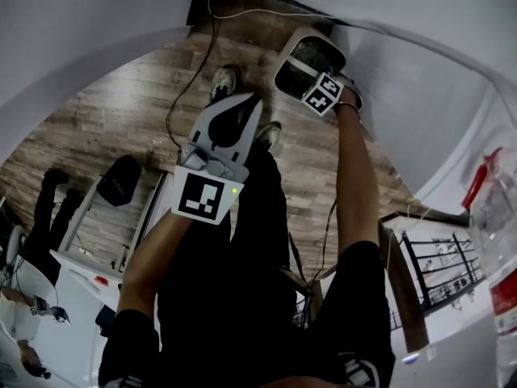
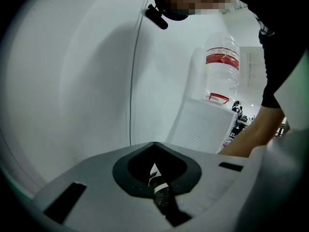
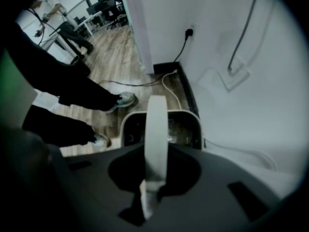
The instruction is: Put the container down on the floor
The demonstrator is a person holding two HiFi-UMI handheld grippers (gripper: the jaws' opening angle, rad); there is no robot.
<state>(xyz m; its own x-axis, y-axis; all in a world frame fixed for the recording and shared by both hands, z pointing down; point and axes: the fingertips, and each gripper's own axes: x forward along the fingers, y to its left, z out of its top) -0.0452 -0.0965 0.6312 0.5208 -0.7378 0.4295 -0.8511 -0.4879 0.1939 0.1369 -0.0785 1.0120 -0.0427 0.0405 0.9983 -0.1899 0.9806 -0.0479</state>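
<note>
Container [image 3: 199, 124] hangs from the right gripper [image 3: 152, 187], not yet set down
Left gripper [image 2: 157, 185]: jaws together, empty. Right jaws clamped on the white handle [image 3: 156, 129], container just below them over the floor [image 3: 111, 66]; lowering and release seemingly remain

Head view: high, facing steeply down past the legs to the wood floor [image 1: 121, 128].
Right gripper view: close, angled down at the container [image 3: 183, 129]. It shares floor and shoe [image 3: 123, 100] with the head view.
Left gripper view: faces the white wall [image 2: 72, 81] and water bottle [image 2: 222, 66].
</note>
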